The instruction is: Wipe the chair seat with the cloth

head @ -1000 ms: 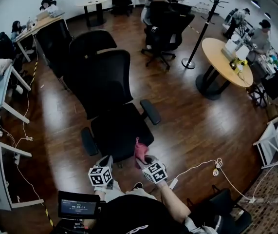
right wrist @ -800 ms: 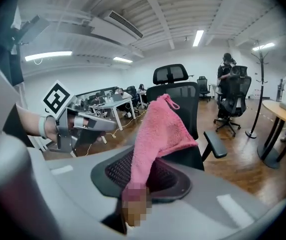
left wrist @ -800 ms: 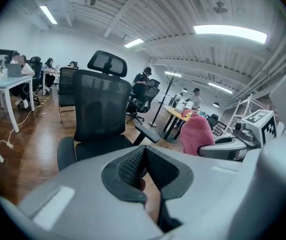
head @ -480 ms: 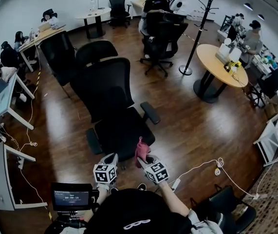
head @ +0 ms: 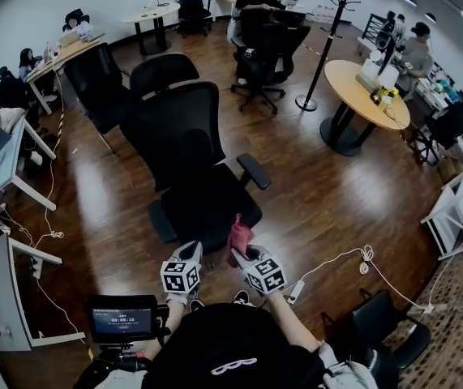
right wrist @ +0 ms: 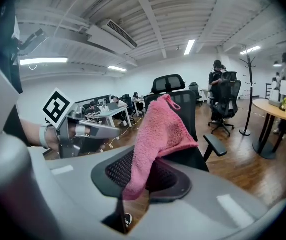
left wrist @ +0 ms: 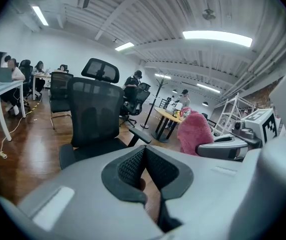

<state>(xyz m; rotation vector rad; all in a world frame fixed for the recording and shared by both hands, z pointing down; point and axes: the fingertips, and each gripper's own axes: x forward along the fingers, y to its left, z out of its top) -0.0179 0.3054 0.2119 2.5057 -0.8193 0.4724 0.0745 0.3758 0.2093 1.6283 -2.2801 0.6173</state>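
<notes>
A black mesh office chair stands in front of me, its seat point(head: 207, 203) bare. A pink cloth point(head: 238, 235) sticks up from my right gripper point(head: 243, 255), which is shut on it just short of the seat's front right edge. In the right gripper view the cloth point(right wrist: 160, 131) drapes over the jaws of the right gripper point(right wrist: 141, 170), with the chair back point(right wrist: 193, 106) behind. My left gripper point(head: 192, 256) hovers beside it at the seat's front edge. Its jaws are shut with nothing between them, as the left gripper point(left wrist: 144, 153) shows in its own view.
More black chairs point(head: 162, 70) stand behind this one. A round wooden table point(head: 363, 91) and a coat stand point(head: 322, 43) are to the right. Desks point(head: 4, 156) with seated people line the left. A white cable point(head: 336, 259) lies on the wooden floor at the right.
My head has shifted a little, so the chair sits slightly differently in view. Both grippers stay close together at the seat's front edge, the cloth still upright in the right one.
</notes>
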